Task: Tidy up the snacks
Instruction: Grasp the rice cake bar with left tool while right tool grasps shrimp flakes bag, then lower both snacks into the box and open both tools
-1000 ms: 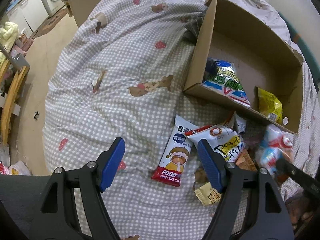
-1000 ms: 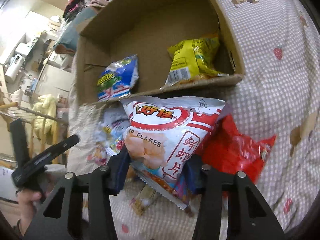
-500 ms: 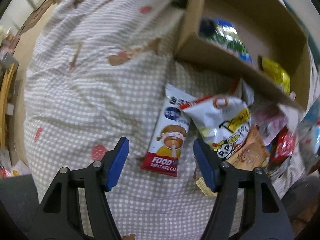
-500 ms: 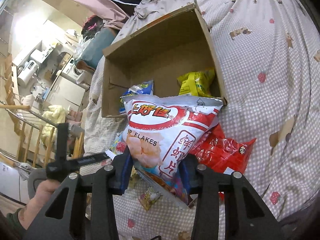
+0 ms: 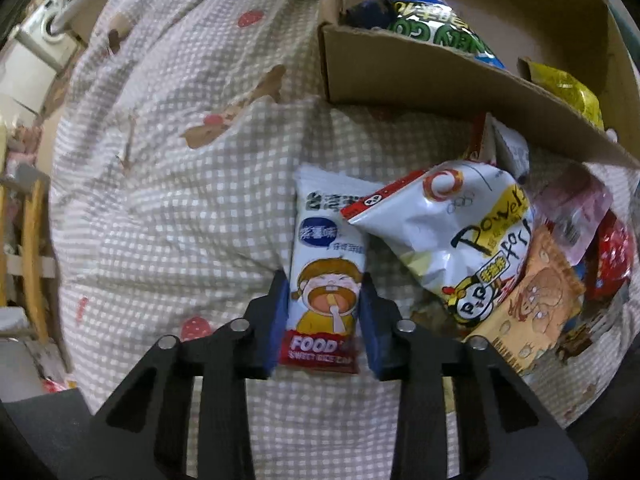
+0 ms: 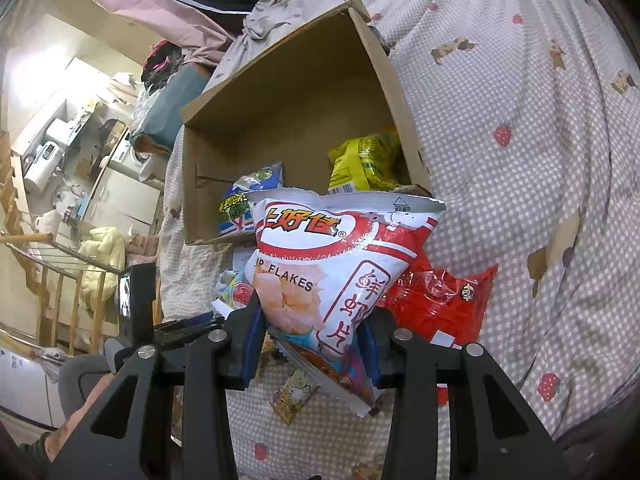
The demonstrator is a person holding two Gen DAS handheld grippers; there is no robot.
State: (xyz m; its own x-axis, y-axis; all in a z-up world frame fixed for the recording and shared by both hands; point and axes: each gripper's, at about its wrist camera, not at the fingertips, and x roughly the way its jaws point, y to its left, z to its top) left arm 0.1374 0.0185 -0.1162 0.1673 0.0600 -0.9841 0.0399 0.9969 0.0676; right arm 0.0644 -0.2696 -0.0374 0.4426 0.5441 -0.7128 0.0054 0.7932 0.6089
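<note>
Two pickups in hand at once. Left gripper is closed down narrow on the sweet rice cake packet, blue pads pressing both long edges at the lower end; packet lies flat on the checked bedspread, so gripped but not lifted, as far as the view shows. At 2 o'clock of it, overlapping its upper right corner, sits the white Powerful snack bag, with a tan biscuit packet at 4 o'clock of that bag. Cardboard box is at 1 o'clock in the left view, open top, already holding a green-blue bag and a yellow bag. Right gripper is clamped on the shrimp flakes bag by its lower end, bag held upright and raised off the pile, top edge in front of the box's near wall; red packet lies at 3 o'clock of it on the bedspread. Judged step: right bag mid-carry, left packet at grasp. Next likely calls for carrying the shrimp flakes over the near wall and releasing inside the cardboard box between the two bags, then lifting the rice cake packet straight up so the overlapping Powerful bag slides off without dragging.
</note>
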